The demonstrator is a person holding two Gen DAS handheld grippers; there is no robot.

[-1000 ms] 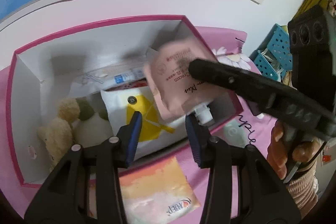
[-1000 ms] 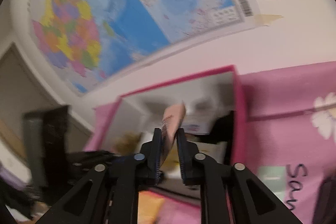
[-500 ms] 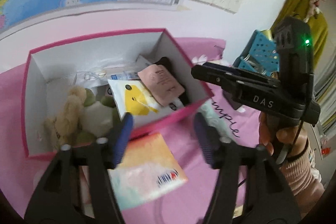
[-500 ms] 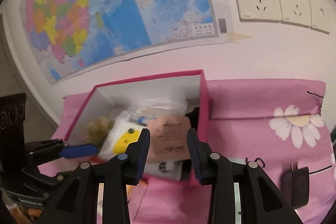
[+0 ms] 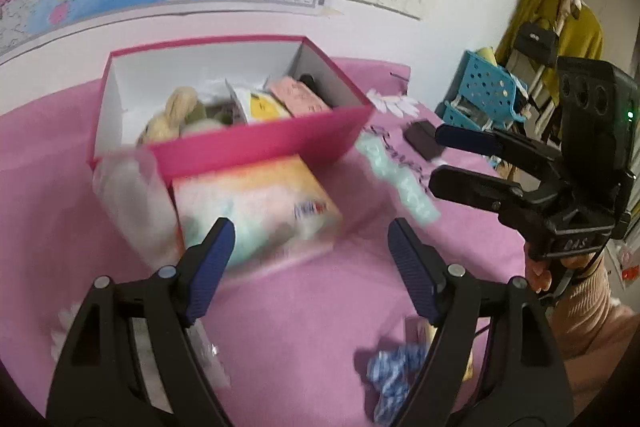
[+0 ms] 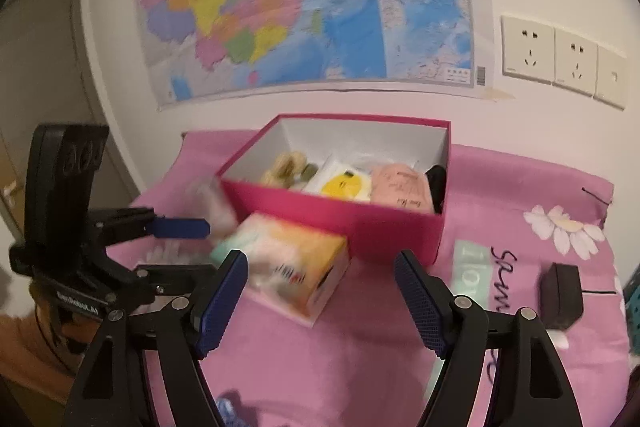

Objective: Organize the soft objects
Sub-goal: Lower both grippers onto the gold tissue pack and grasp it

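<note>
- To the left of the pink box, the left gripper stands with its jaws wide and bare; they have just been opening, and nothing sits between its pads.
- A clear bag with something pale inside leans at the box's front left corner.
- Inside the box, from left to right: a tan plush toy, a white pouch with a yellow print, a peach pouch and a dark item against the right wall.
- A tissue pack in orange and mint lies on the pink cloth just before the box's front wall.
- Nearer than the box, the right gripper hangs with wide, empty jaws that have just been opening.
- A small black block rests on the cloth, right of the box and well apart.
</note>
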